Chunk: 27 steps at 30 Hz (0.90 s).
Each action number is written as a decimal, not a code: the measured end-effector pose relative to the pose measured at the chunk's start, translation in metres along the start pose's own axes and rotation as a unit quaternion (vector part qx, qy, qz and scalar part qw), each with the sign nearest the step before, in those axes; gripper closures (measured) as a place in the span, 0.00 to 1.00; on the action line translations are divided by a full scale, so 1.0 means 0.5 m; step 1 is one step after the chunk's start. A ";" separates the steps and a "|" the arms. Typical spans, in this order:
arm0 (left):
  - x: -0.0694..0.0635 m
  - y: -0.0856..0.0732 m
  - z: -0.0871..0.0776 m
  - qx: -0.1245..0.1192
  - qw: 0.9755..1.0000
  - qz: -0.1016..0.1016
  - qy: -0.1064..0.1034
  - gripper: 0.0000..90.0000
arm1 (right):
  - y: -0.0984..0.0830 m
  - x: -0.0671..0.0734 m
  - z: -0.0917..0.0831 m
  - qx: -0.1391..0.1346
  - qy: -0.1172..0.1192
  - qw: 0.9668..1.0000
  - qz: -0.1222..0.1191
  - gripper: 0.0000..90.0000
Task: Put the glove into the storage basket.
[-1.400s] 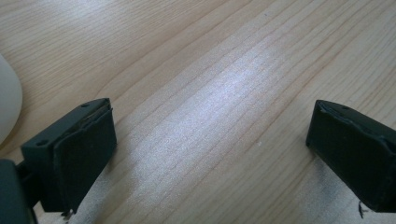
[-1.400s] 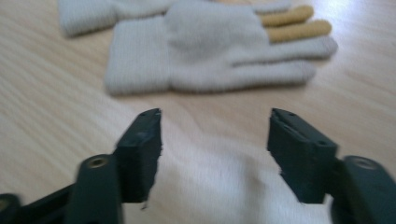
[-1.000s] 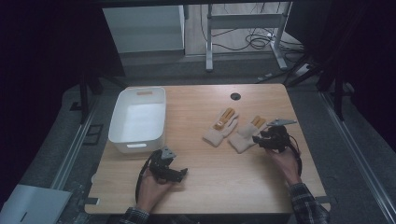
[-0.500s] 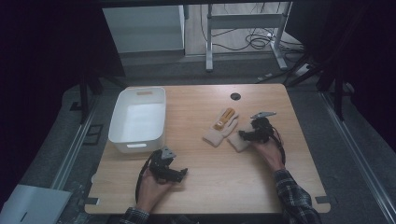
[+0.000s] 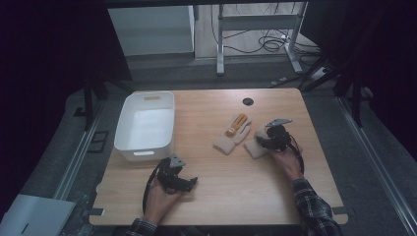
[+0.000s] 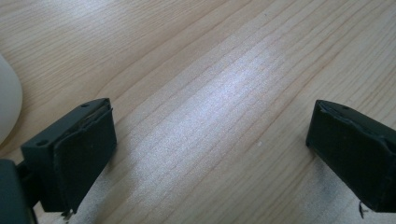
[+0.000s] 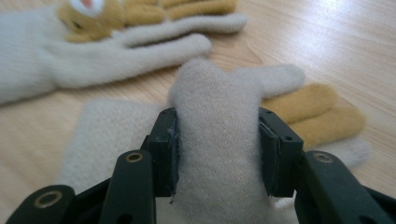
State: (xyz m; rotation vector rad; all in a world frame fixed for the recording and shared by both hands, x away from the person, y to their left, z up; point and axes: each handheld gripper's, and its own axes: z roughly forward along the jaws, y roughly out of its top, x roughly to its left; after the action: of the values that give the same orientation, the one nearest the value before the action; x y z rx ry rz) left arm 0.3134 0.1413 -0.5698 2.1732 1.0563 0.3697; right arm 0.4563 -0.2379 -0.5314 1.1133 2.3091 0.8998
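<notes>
The right gripper point(image 7: 217, 154) is pinching a fold of the near glove point(image 7: 219, 140). Its two black fingers point(image 7: 166, 154) have just been closing, and now they are squeezing a bunched-up hump of the soft cream wool between them, one on each side. The rest of this glove is lying flat on the wooden surface point(image 5: 221, 196), under and past the fingers. Its yellow glove fingers are pointing away from the gripper and a bit to the right in the right gripper view. In the high view this glove point(image 5: 255, 146) is sitting at the right gripper point(image 5: 271, 137), right of the middle of the surface.

The far glove point(image 5: 232, 133) is lying flat just beside it, long way slanting up and to the right.

The left gripper point(image 6: 210, 154) is resting near the front edge with its fingers wide apart and holding nothing. A white bin point(image 5: 145, 125) is sitting behind it.
</notes>
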 end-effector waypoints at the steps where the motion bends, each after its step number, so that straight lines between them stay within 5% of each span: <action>1: 0.000 0.000 0.000 0.000 1.000 0.000 0.000 0.02 | 0.002 0.000 -0.008 -0.002 0.005 1.000 0.001 0.61; 7: 0.000 0.000 0.000 0.000 1.000 0.000 0.000 0.02 | 0.012 0.012 -0.054 -0.016 0.032 0.999 -0.012 0.60; 13: 0.000 0.000 0.000 0.001 1.000 0.000 0.000 0.02 | 0.013 0.056 -0.114 -0.025 0.073 0.995 -0.058 0.59; 20: 0.000 0.000 0.000 0.000 1.000 0.000 0.000 0.02 | -0.013 0.145 -0.160 -0.030 0.148 0.982 -0.116 0.58; 23: -0.001 0.000 0.000 -0.002 1.000 -0.002 0.000 0.02 | -0.025 0.170 -0.156 -0.023 0.167 0.977 -0.130 0.57; 24: -0.001 0.000 0.000 -0.002 1.000 -0.003 0.000 0.02 | -0.040 0.194 -0.144 -0.009 0.182 0.973 -0.141 0.57; 27: 0.000 0.000 0.000 0.000 1.000 0.000 0.000 0.02 | -0.056 0.214 -0.128 0.003 0.193 0.970 -0.149 0.55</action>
State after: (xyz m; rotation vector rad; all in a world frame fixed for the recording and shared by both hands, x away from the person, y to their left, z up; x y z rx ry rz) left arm 0.3134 0.1413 -0.5698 2.1742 1.0557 0.3701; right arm 0.3392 -0.1890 -0.5160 0.6036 2.6958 1.0619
